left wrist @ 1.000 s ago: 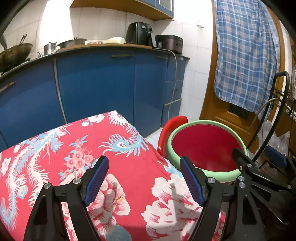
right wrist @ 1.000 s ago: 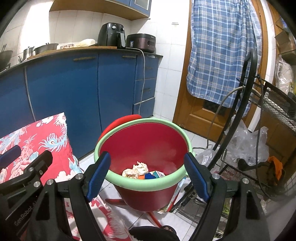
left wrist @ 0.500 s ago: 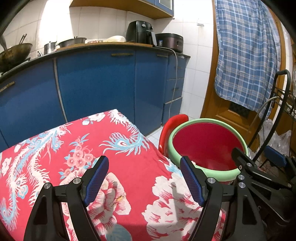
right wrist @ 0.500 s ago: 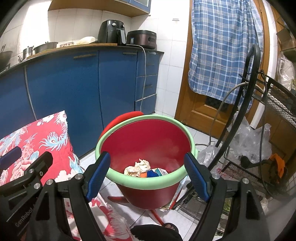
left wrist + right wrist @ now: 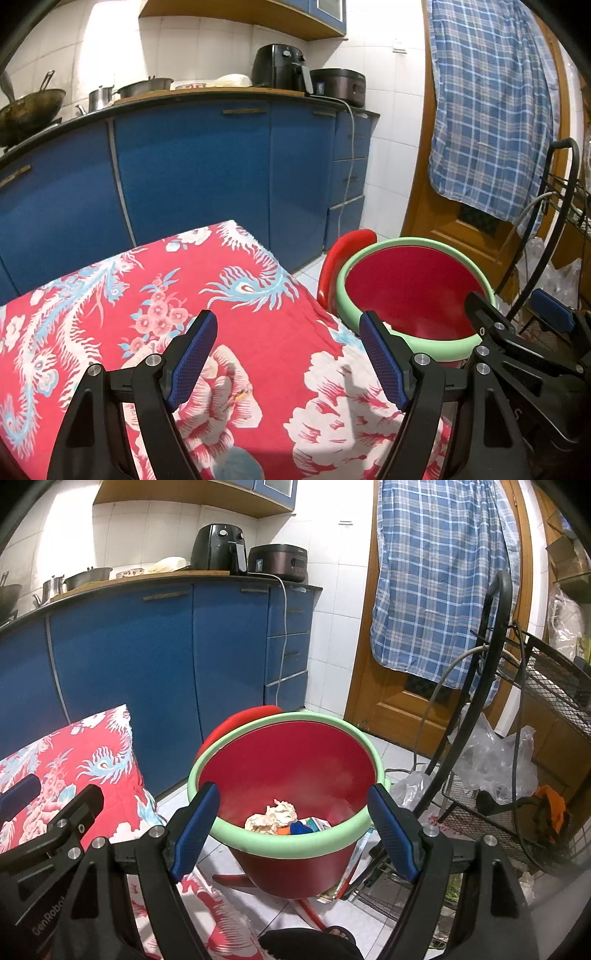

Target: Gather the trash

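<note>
Holding my right gripper [image 5: 291, 827] above the bin [image 5: 332, 843], I see its jaws spread wide with nothing between them. Ahead and below the fingers, at the bin's bottom, lies the trash: a crumpled paper wad [image 5: 273, 814] with an orange scrap and a blue piece [image 5: 299, 828] touching it on the right (a small carton edge peeks out beside those). The bin is red with a pale green rim, standing on the tiled floor; its red lid [image 5: 236, 723] stands tilted up behind the far-left rim.

My left gripper [image 5: 288, 360] hovers over the cloth [image 5: 147, 295], a red floral spread, jaws equally wide and empty. A tiny yellowish crumb [image 5: 239, 396] sits on the cloth just below and between the fingers. The bin lies ahead to the right of this tool, just past the cloth's edge, and the other gripper's frame shows at far right.

Blue cabinets [image 5: 147, 664] stand beyond both tools; a wire rack [image 5: 535, 738] stands right of the bin.
</note>
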